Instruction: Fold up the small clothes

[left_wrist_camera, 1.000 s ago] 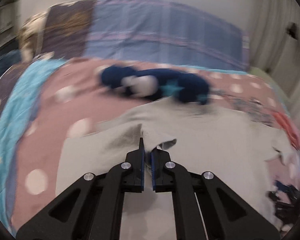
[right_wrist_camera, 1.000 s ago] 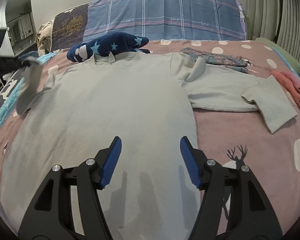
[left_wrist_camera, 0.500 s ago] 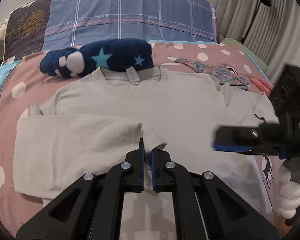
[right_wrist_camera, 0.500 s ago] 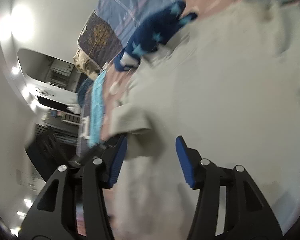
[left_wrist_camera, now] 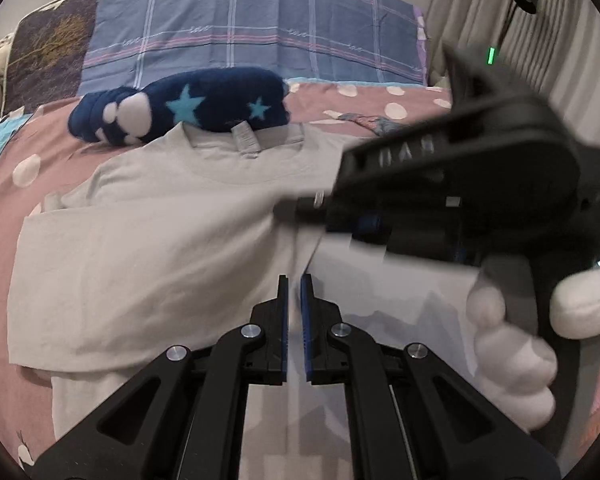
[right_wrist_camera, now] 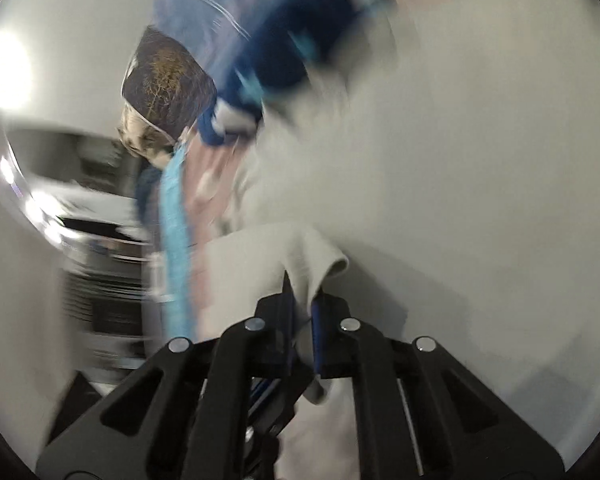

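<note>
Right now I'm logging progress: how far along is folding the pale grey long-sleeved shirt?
Early. Done: one sleeve lies folded across the pale grey long-sleeved shirt. In hand: the left gripper pinches that sleeve's end, and the right gripper, jaws just closed, grips grey cloth too. Left: the other folds.

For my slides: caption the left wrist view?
Left tongs pinching a grey shirt on the bed, right tongs alongside.

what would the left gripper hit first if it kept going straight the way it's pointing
Probably the grey shirt itself: the left gripper points down at its folded-over sleeve on the bed. The right gripper crosses just beyond, though depth is unclear.
</note>
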Demonstrator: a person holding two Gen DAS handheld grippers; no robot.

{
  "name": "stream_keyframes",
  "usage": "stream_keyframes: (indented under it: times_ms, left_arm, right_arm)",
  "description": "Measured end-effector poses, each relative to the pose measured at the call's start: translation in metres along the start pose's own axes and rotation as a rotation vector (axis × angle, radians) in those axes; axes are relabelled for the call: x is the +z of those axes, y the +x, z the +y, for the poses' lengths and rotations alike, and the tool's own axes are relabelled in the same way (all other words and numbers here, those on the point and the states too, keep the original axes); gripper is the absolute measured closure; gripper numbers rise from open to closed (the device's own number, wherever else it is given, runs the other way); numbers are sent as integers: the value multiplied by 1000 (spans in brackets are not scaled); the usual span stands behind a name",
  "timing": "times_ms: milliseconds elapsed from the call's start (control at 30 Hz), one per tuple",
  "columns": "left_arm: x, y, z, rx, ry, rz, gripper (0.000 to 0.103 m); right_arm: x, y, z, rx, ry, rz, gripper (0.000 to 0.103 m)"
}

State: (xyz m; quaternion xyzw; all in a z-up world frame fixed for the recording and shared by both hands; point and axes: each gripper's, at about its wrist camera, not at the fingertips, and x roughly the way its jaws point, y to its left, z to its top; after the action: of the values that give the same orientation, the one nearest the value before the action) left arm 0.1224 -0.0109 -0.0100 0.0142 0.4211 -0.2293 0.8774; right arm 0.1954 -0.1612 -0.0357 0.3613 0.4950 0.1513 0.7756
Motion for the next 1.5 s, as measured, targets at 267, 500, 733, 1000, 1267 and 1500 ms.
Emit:
stream_keyframes:
  times_ms: [267,500,733,1000,1267,1500]
  left_arm:
    - [17,-16,-33,-101,46,-77,90]
    - [-17,-27,11,80,27,-78,62]
    - [-67,-36,108,293,-133,9,54]
    - [-72,-19,131,298,-172,34,51]
    - [-70,-17,165,304,-270,-2,51]
    - [-64,-11,171,209,-300,-38,65]
  right_arm:
    - [29,-69,-6,-139,-144,-163,96]
    - [52,-86,-99,-292,-13,-181,68]
    - [25,-94,-125,-308,-93,-137,46]
    - [6,-91,-95,-375,-265,-182,98]
    - [6,-119,-107,-724,-196,-238,64]
    - [11,-56,20,-478,-511,-147,64]
